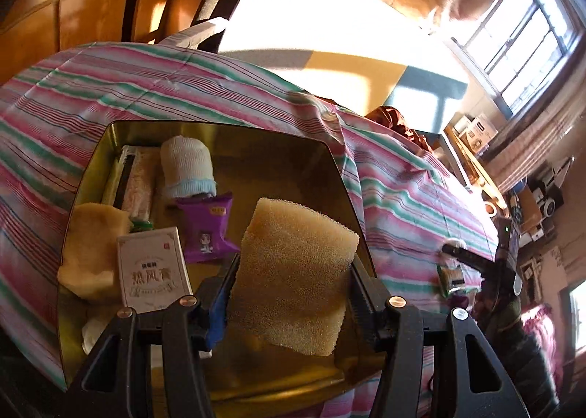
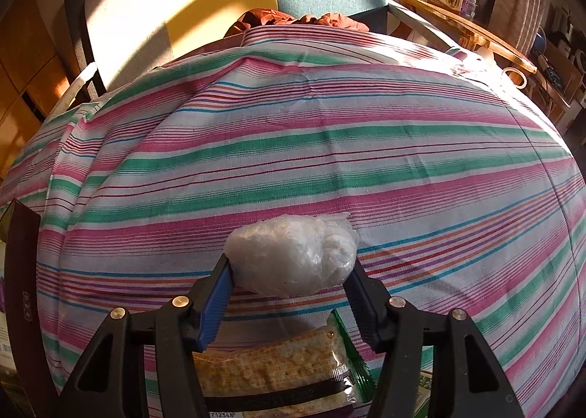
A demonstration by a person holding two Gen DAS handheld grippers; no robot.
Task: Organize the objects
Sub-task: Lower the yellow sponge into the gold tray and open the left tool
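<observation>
Beside sponge (image 1: 293, 275), box (image 1: 154, 269) ("热风膏")

both hand-held grippers clamped: left (image 1: 291, 271), right (image 2: 289, 271), each gripping something.

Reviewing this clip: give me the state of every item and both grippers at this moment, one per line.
Left gripper: shut on sponge.
Sponge: held over tin.
Tin: open, partly filled.
Sock roll: in tin.
Purple packet: in tin, sealed.
White box: in tin, closed.
Right gripper: shut on plastic bundle.
Plastic bundle: held above cloth.
Cracker pack: on cloth, sealed.
</observation>
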